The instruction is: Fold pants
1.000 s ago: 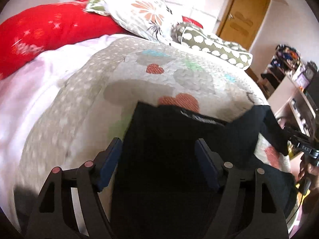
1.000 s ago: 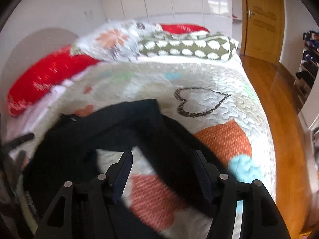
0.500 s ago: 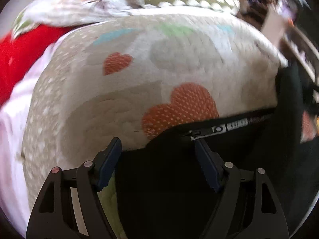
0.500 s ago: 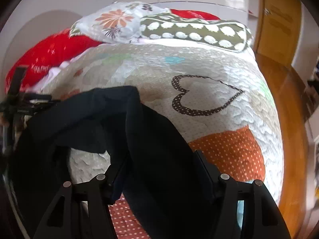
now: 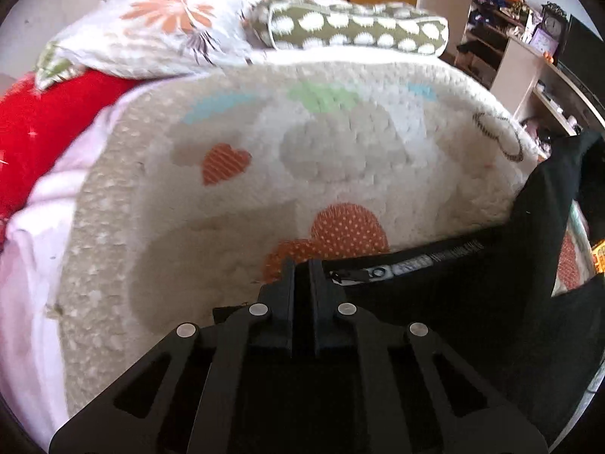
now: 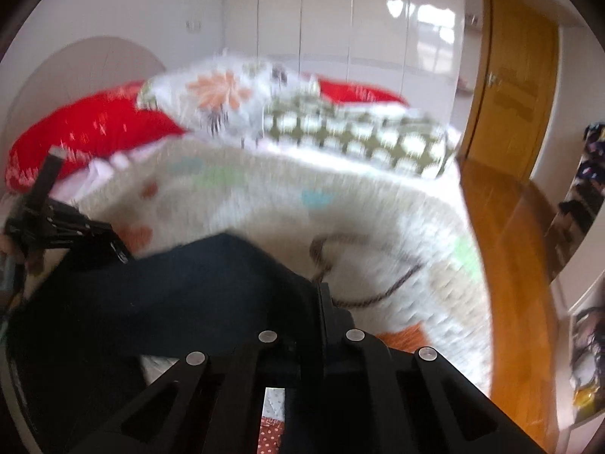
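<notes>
Both jaws were clamped! The left hand-held gripper (image 5: 301,265) pinched the black pants (image 5: 435,310) at the waistband, beside the zipper, near the foot edge of the bed (image 5: 359,151). The right hand-held gripper (image 6: 319,291) gripped dark cloth of the pants too. With the pants bunched between them, an uneven pull could have twisted the fabric or slipped a thin pinch.

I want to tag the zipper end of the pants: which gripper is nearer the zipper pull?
Left. The left gripper is clamped on the black pants right beside the zipper pull. The right gripper grips the pants elsewhere; no zipper shows in its view.
</notes>
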`<state>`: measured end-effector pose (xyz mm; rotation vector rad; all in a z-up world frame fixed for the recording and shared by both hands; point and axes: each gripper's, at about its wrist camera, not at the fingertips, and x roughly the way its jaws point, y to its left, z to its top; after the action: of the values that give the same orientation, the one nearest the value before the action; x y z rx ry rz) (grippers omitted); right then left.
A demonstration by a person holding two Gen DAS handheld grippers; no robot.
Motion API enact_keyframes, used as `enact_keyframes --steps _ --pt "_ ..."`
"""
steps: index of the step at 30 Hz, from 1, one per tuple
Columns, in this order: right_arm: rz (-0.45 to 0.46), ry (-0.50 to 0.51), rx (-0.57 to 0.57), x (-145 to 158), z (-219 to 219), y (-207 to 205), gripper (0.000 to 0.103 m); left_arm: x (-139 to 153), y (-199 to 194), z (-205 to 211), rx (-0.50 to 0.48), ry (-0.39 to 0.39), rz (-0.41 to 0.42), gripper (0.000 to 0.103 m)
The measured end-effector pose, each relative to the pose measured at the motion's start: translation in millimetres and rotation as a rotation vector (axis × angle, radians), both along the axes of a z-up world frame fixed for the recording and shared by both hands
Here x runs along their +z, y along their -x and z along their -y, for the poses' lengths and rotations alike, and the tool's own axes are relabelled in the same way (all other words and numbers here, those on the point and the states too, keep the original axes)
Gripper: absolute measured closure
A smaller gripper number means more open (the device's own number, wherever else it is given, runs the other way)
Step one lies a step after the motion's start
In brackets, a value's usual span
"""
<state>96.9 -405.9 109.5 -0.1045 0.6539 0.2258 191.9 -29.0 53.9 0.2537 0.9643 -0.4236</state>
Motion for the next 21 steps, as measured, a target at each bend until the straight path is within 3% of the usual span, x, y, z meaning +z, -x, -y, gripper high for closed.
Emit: enact_keyframes --steps 3,5,8,10,13,17,21 --pt "0.083 0.067 0.015 19 -3 48 0.097 16 20 -9 -0.002 0.021 0.055 0.097" --pt "0.113 0.146 0.019 14 -5 80 0.097 24 36 -17 0.013 0.064 0.082 0.097" --pt "0.031 0.274 0.032 -22 -6 106 0.097 35 65 -29 0.034 0.154 0.119 0.097" --pt "-0.075 0.337 0.032 -58 -2 120 0.097 39 91 -32 0.018 0.19 0.143 0.097" --pt "-0.143 0.299 0.041 -73 9 140 0.097 42 134 -34 0.0 0.206 0.186 0.097" --pt "-0.119 0.15 0.042 -57 23 165 0.094 45 187 -49 -0.016 0.292 0.182 0.097" --pt "-0.106 0.052 0.097 -38 12 177 0.084 32 219 -50 -0.023 0.279 0.158 0.097"
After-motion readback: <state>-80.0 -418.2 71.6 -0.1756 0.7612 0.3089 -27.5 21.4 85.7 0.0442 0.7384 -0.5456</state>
